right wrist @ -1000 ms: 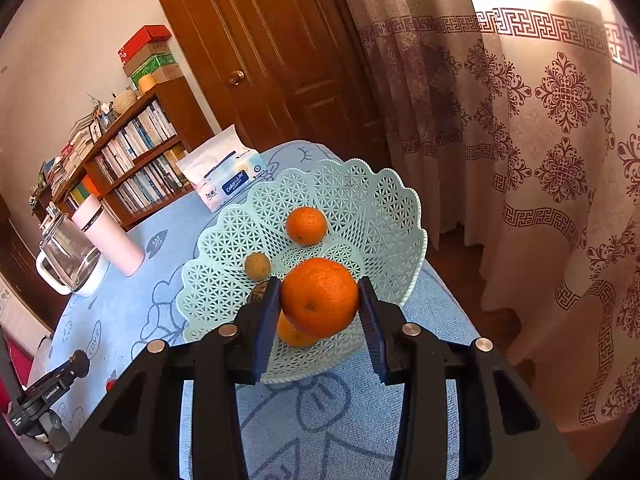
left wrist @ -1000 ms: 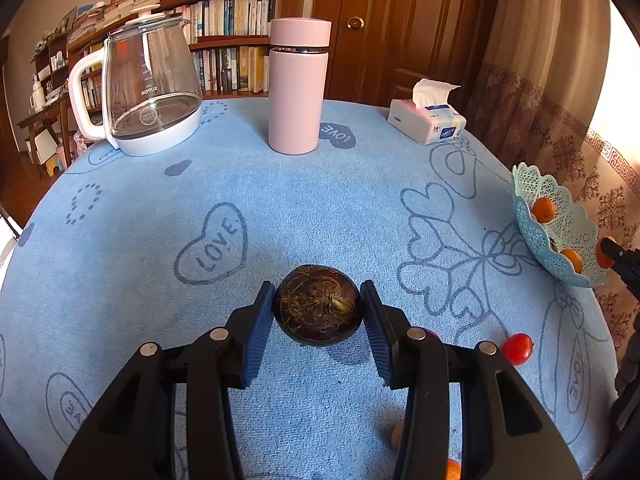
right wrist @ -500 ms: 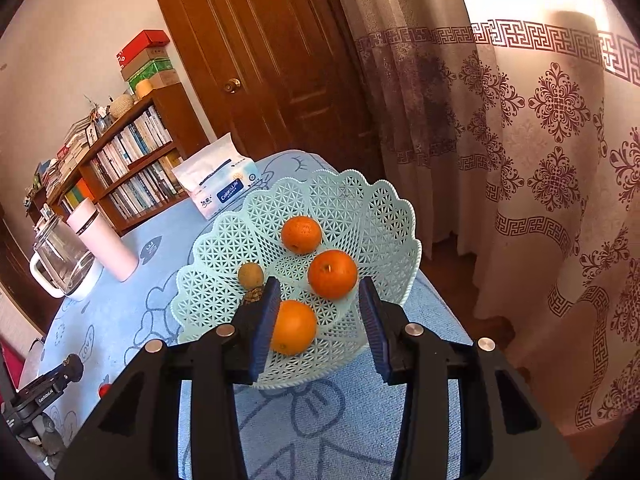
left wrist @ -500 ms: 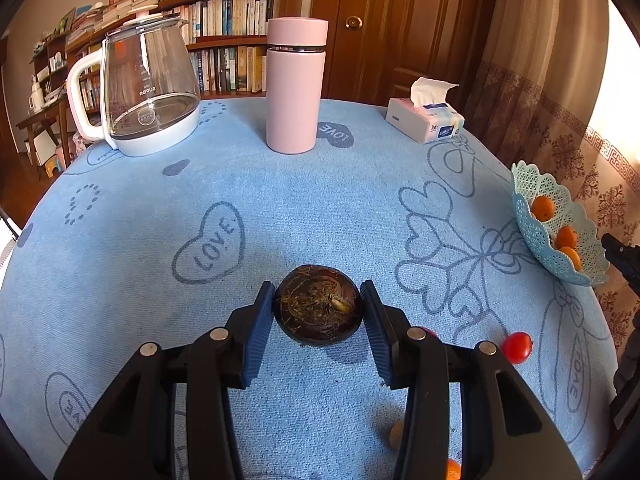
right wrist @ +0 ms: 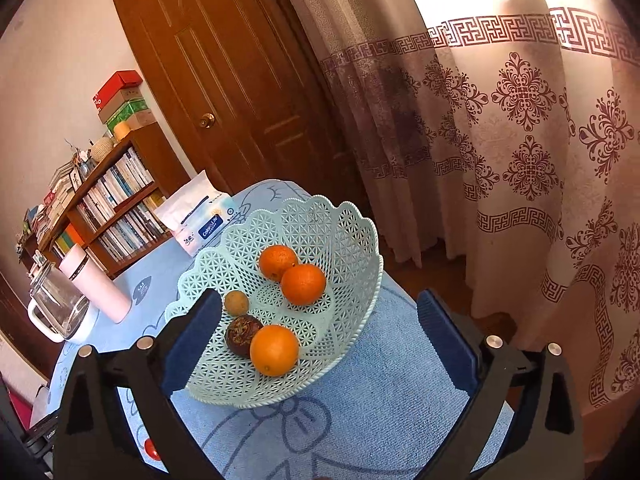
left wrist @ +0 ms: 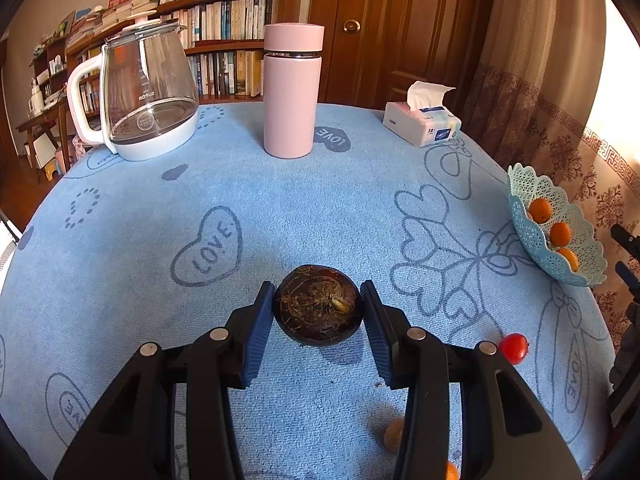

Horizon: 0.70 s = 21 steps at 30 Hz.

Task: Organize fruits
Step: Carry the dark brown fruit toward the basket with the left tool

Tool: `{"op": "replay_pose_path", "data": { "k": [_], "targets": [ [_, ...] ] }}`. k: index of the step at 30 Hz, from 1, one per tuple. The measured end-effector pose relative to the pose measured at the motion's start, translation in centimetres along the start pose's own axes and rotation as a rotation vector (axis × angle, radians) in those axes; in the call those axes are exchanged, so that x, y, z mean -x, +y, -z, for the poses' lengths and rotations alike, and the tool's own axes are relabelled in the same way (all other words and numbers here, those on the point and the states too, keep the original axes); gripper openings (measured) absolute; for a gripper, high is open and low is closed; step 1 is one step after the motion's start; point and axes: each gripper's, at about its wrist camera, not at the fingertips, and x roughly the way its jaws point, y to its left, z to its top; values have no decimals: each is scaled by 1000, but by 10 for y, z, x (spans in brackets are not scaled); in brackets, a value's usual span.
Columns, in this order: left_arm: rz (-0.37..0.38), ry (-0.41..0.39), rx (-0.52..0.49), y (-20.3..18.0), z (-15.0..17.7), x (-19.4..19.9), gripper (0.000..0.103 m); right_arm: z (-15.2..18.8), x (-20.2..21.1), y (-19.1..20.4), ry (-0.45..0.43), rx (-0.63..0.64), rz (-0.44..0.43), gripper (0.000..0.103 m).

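Left wrist view, from left edge to right: one glass kettle [left wrist: 150, 92] marked "SUPOR", upper left. Hearts reading "LOVE" printed on the blue cloth over the desk [left wrist: 280, 216]. One pink flask [left wrist: 292, 92] at upper centre. One tissue pack [left wrist: 422, 124] to its right, label too small to read. Low centre, left gripper [left wrist: 318, 320] with fingers [left wrist: 258, 332] clamped on one dark, fibrous round fruit [left wrist: 319, 308], held just above the cloth. One red tomato [left wrist: 513, 348] at lower right; one small brown fruit [left wrist: 394, 432] near the bottom edge. One pale lattice basket [left wrist: 532, 240] at the right edge, three oranges showing inside.

Right wrist view: tissue pack [right wrist: 200, 220] reading "Colors Life", left of centre. Right gripper [right wrist: 320, 320] spread wide, just opened, nothing between its fingers [right wrist: 444, 336]. Basket [right wrist: 340, 240] in the centre holding three oranges [right wrist: 303, 284], one small brown fruit [right wrist: 236, 302] and one second dark fruit [right wrist: 242, 334].
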Motion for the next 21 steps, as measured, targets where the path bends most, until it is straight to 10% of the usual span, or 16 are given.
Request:
{"op": "replay_pose_path", "data": {
  "k": [21],
  "targets": [
    [-21, -25, -75, -28, -4, 6, 44, 4, -5, -10, 19, -77, -5, 100]
  ]
}}
